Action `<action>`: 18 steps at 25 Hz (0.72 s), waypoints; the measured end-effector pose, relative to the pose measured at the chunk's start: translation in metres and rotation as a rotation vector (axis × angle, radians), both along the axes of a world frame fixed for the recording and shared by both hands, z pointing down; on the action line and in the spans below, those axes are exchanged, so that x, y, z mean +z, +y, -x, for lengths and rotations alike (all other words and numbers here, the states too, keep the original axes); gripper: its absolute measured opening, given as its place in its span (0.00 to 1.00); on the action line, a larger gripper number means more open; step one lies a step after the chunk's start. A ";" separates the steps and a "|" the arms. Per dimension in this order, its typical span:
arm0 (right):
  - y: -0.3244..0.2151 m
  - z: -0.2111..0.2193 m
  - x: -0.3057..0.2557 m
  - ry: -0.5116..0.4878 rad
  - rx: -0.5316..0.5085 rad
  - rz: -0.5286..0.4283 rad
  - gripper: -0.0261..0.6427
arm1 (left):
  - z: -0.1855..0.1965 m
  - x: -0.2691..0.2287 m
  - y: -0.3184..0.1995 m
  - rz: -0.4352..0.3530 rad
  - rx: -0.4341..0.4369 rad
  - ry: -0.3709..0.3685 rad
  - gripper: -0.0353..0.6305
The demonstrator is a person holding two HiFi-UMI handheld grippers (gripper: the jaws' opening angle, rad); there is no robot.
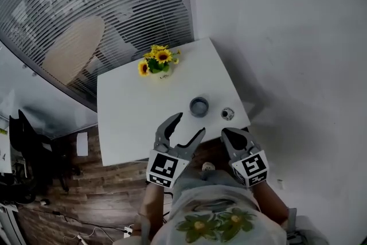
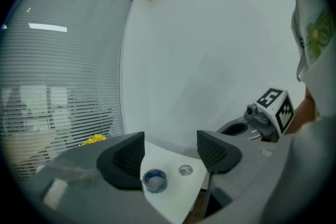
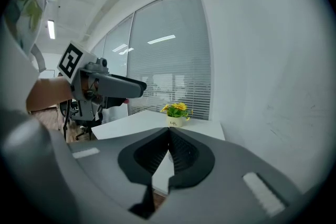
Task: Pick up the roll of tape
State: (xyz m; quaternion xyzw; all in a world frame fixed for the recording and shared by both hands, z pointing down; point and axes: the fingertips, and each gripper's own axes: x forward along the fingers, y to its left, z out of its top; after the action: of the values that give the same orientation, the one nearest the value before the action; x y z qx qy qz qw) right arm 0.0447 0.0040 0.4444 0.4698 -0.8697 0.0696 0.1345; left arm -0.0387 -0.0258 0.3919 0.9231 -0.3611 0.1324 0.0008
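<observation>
The roll of tape (image 1: 199, 107) lies flat on the white table (image 1: 123, 123), near the table's near edge. It sits ahead of my left claw (image 1: 190, 123) and a little to that claw's right. In the left gripper view the blue roll (image 2: 155, 181) shows in the gap between the jaws but beyond the tips, and neither pad touches it. My left claw (image 2: 170, 152) stands wide open and holds nothing. My right claw (image 1: 232, 136) hovers at the table's near right corner, apart from the roll. In its own view the right claw's (image 3: 169, 152) jaws meet with nothing between them.

The only container is a small white pot (image 1: 163, 73) at the far side of the table, with a bunch of yellow flowers (image 3: 177, 108) and green leaves in it.

I count one roll of tape, one small round silvery thing (image 1: 227, 114) just to the right of the roll, which I cannot make out further, one flower pot, one table and my two claws.
</observation>
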 end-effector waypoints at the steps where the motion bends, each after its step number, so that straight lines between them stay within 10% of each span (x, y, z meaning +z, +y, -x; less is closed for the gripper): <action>1: -0.002 -0.001 0.000 0.007 -0.002 -0.002 0.04 | -0.003 0.003 -0.001 0.010 0.006 0.000 0.52; 18: -0.033 -0.013 0.022 0.004 0.032 0.049 0.04 | -0.011 0.065 -0.033 0.125 0.023 -0.097 0.52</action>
State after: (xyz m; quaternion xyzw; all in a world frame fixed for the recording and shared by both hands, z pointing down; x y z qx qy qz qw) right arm 0.0581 -0.0286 0.4659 0.4802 -0.8600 0.0920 0.1464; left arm -0.0275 -0.0589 0.4567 0.9178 -0.3412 0.1992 0.0396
